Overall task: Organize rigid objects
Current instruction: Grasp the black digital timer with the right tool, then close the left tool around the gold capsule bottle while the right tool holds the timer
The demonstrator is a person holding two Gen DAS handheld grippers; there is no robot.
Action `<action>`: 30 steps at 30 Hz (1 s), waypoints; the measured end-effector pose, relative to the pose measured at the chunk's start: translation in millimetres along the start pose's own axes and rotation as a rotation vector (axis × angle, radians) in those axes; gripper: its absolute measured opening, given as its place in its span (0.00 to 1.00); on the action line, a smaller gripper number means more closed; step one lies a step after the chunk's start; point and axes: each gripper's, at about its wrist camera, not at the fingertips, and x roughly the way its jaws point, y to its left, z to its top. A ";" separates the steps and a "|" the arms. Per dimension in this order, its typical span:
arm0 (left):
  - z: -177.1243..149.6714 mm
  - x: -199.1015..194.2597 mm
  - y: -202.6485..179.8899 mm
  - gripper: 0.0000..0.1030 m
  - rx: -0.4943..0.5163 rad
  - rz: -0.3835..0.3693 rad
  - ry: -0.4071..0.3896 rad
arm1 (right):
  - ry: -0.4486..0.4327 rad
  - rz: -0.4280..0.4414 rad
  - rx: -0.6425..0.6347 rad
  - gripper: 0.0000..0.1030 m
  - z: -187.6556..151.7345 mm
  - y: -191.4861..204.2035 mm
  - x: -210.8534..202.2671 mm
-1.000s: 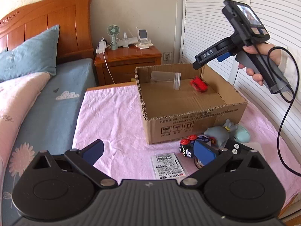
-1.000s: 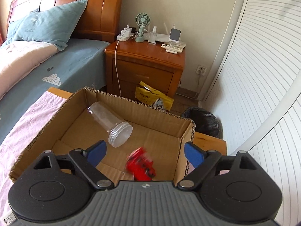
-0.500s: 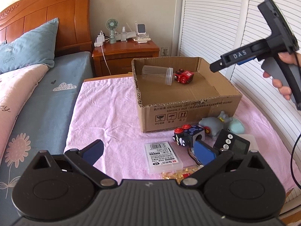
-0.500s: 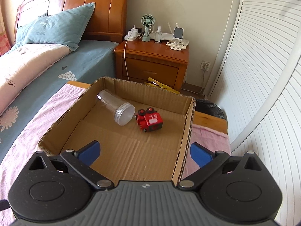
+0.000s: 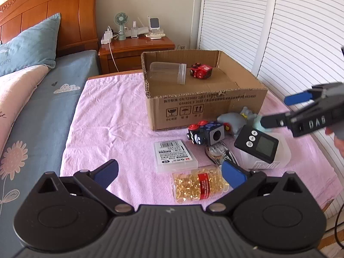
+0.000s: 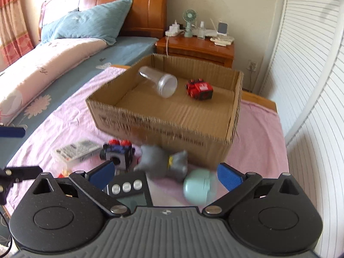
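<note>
Presently both grippers are spread wide and hold nothing. The right gripper (image 6: 164,173) hovers over the grey figure (image 6: 160,161) and mint case (image 6: 200,188), crowded beside the cardboard box (image 5: 206,109). Risk: closing here could catch both or nudge the timer (image 5: 257,144).

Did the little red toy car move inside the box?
Yes. The red toy car tumbled from the near side to the back of the cardboard box, settling beside the clear jar.

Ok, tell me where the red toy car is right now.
The red toy car lies inside the cardboard box, toward its back wall, just right of the clear jar lying on its side.
</note>
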 end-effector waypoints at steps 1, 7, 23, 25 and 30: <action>-1.2 -0.2 -0.1 0.99 0.000 -0.003 0.000 | 0.001 -0.006 -0.001 1.00 -8.1 4.6 -1.3; -6.6 -1.1 -1.4 0.99 0.002 -0.007 -0.001 | 0.000 -0.025 -0.004 1.00 -42.1 23.9 -4.5; -13.5 5.7 -10.5 0.99 0.006 -0.082 0.028 | -0.073 0.031 -0.153 0.74 -46.1 47.9 13.7; -14.8 7.2 -12.7 0.99 0.013 -0.080 0.035 | -0.068 0.040 -0.148 0.67 -46.4 46.6 16.7; -16.8 10.6 -17.3 0.99 0.026 -0.091 0.053 | -0.085 0.039 -0.159 0.61 -49.0 44.1 17.4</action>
